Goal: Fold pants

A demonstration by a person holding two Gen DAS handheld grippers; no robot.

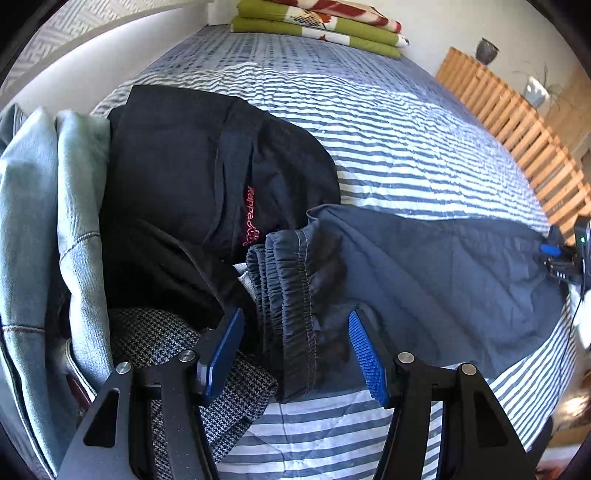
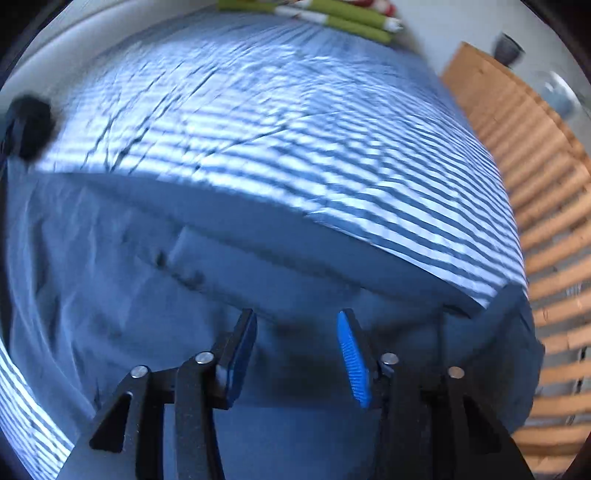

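Above the grey-blue pants point(image 1: 424, 266) on the striped bed point(image 1: 388, 147), both grippers' jaws wide apart, empty.

Both wrist views skim close over bed point(image 1: 388, 147).

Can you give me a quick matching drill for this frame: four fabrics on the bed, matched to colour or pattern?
Column 1:
1. pants with elastic waistband
2. Kappa garment
3. denim jeans
4. folded blanket

Column 2:
A. green with red and white print
B. black, red logo
C. slate blue-grey
D. faded light blue

Pairs: 1-C, 2-B, 3-D, 4-A
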